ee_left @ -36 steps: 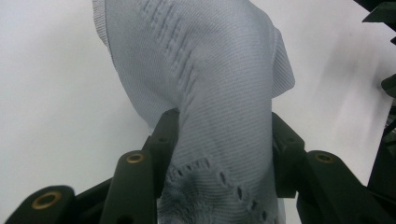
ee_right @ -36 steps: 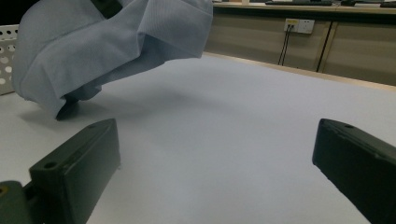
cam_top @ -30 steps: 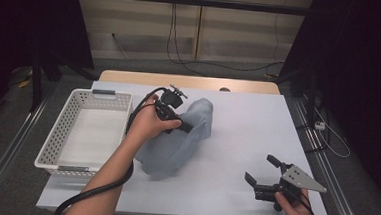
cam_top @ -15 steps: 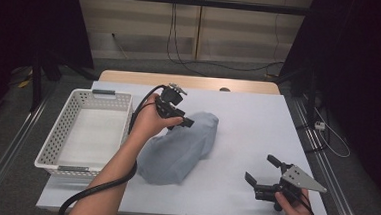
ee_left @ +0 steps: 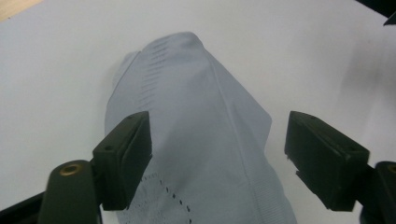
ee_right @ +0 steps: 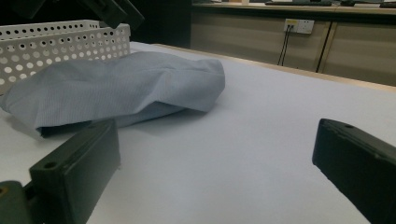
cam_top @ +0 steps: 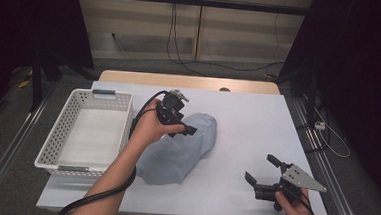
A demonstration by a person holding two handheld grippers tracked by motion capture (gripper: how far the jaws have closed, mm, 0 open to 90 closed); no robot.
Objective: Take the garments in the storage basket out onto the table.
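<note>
A light blue cloth (cam_top: pixel 181 147) lies in a loose folded heap on the white table (cam_top: pixel 257 126), left of centre. My left gripper (cam_top: pixel 187 128) hovers just above the cloth's far end. Its jaws have just been opening, and they now stand open. In the left gripper view the cloth (ee_left: pixel 196 121) runs away below the left gripper (ee_left: pixel 217 140), and the pads do not press on it. My right gripper (cam_top: pixel 260 168) rests open near the table's front right edge. In the right gripper view the right gripper (ee_right: pixel 215 154) faces the cloth (ee_right: pixel 126 88) with nothing between its jaws.
A white perforated basket (cam_top: pixel 84 131) stands at the table's left side, with nothing inside that I can see; its wall (ee_right: pixel 56 42) rises behind the cloth. A wooden strip (cam_top: pixel 185 81) edges the table's far side. Cables run across the floor beyond.
The left gripper held the cloth's far end raised; its jaws have opened and the cloth has dropped flat onto the table. The right gripper has not moved.
</note>
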